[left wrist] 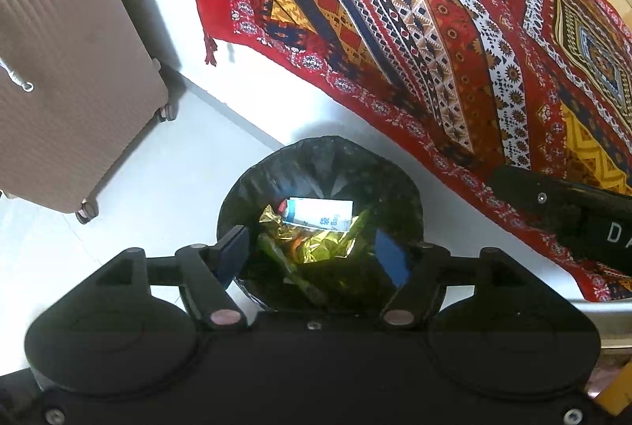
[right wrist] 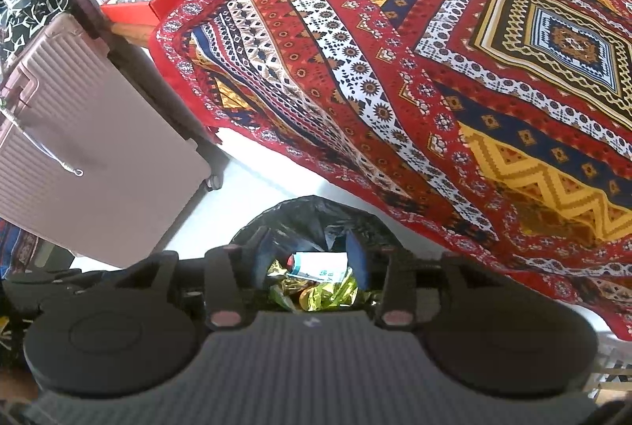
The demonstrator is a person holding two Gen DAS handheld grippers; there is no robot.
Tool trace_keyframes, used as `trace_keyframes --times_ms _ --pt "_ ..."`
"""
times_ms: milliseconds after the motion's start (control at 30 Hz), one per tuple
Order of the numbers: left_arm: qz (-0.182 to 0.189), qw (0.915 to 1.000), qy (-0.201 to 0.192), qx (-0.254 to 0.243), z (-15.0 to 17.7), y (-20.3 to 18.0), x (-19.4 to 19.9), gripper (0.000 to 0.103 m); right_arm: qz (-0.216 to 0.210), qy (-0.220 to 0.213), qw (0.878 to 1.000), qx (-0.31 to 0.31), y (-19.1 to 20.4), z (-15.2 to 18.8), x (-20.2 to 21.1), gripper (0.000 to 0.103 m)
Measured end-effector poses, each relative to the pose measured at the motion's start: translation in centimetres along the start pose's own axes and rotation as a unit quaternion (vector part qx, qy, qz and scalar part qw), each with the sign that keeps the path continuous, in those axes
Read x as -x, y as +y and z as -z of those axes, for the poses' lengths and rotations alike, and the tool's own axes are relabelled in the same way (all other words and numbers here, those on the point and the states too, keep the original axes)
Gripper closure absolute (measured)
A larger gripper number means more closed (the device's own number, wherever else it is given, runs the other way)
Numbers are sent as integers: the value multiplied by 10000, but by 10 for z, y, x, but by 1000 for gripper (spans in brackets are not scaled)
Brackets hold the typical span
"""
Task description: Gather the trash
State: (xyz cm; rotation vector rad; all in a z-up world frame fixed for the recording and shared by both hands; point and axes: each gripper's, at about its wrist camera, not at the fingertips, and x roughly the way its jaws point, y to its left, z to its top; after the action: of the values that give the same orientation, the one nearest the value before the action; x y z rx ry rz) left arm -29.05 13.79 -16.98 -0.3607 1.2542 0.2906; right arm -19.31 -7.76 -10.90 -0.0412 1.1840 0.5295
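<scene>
Trash (left wrist: 316,227) below both open tongs (left wrist: 312,255)

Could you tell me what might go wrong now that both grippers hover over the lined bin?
The left gripper spans the black liner's rim; a finger could snag it and pull the bag loose. The patterned cloth hangs close beside the bin, so the right gripper might catch its edge when withdrawing.
</scene>
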Motion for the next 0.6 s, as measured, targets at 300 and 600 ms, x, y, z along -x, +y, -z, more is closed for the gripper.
trace_keyframes --times_ms 300,600 --pt "-111 9999 86 48 0 1 -4 27 34 8 10000 31 0 0 0 44" --pt "-146 9998 128 51 0 -1 -7 25 46 9 10000 51 0 -1 -1 44"
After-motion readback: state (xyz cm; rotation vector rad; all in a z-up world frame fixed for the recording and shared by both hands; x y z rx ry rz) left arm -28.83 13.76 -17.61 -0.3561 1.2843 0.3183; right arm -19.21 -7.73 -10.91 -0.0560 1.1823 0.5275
